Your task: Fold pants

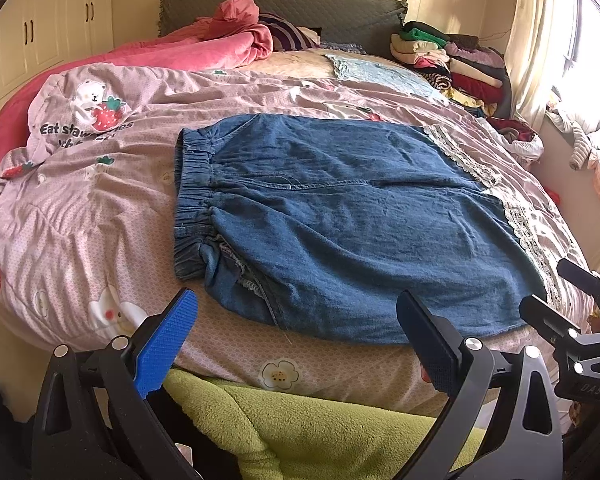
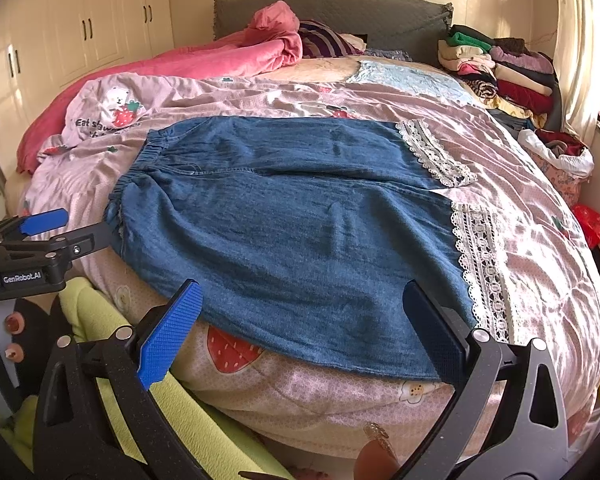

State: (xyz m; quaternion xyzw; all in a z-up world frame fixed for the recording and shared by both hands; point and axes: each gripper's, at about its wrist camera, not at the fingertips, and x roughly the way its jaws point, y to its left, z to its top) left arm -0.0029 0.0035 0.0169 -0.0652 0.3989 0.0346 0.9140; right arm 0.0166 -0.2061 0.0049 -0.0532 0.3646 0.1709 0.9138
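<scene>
No real containers w/ contents that I can make out, just a pale bag or basket (image 2: 564,168) at the far right bedside w/ red and white cloth heaped in it. The pants (image 1: 348,224), blue denim w/ white lace trim (image 2: 480,268) at the cuffs, lie spread flat on the pink strawberry-print duvet (image 1: 100,208), elastic waistband (image 1: 192,200) to the left, legs to the right, near edge close to the bed's front. My left gripper (image 1: 300,340) hangs just short of that near edge, jaws wide apart, nothing between them; my right gripper (image 2: 304,328) is likewise wide open and empty, its black finger (image 2: 436,336) in front of the hem corner (touching or not, can't tell). A lime fleece (image 1: 300,420) sits below both. Farther back: a pink blanket (image 1: 204,48) bunched up, grey headboard (image 1: 300,4), a stack of folded clothes (image 2: 508,68) at the right, cream wardrobe doors (image 2: 88,20) on the left, curtain (image 1: 536,40) by a bright window.
</scene>
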